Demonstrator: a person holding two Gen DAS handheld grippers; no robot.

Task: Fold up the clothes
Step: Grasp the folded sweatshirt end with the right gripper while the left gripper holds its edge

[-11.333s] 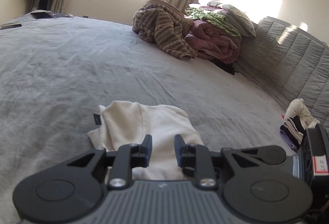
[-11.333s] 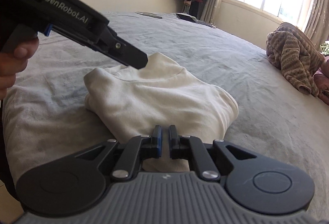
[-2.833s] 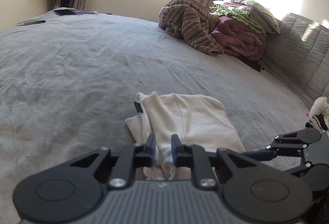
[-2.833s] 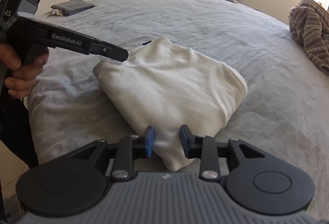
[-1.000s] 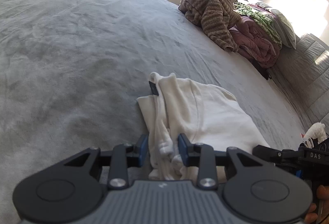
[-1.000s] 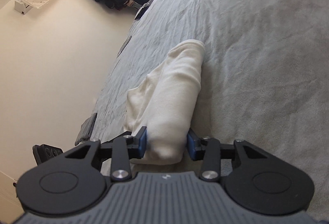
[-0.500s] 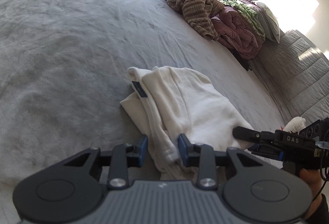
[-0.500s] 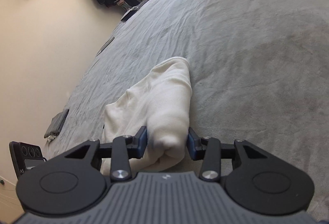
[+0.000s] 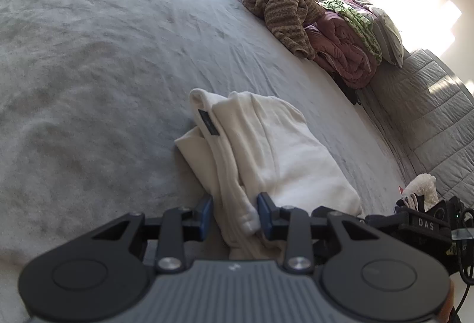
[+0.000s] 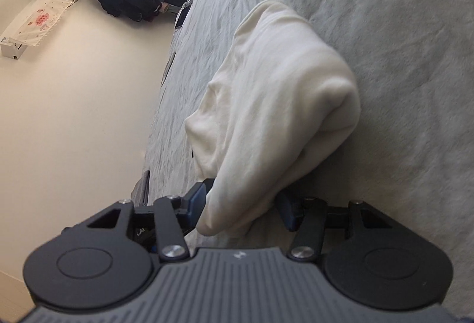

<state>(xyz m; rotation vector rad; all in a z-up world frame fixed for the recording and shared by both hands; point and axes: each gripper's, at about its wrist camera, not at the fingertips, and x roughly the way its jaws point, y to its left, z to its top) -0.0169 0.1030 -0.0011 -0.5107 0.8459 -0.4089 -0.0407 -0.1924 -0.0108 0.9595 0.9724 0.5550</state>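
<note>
While the cream garment (image 9: 266, 151) lies as a folded bundle on the grey bed (image 9: 89, 56), both tools are at its near end. The left tool (image 9: 235, 215) stands fairly wide, with the layered open edge of the bundle between its fingers; I cannot tell if the pads press the cloth. The right tool (image 10: 243, 209) is also wide, around the thick rounded corner, and the cloth seems to hang in it. The bundle stretches straight away from both tools, its long axis along their fingers, and neither hand is clearly nearer.

Only the left view shows the dark label (image 9: 207, 121) on the edge, the brown blanket (image 9: 278, 6) and the right tool's body beside the bundle. Only the right view shows the smooth folded side, lifted a little off the bed.
</note>
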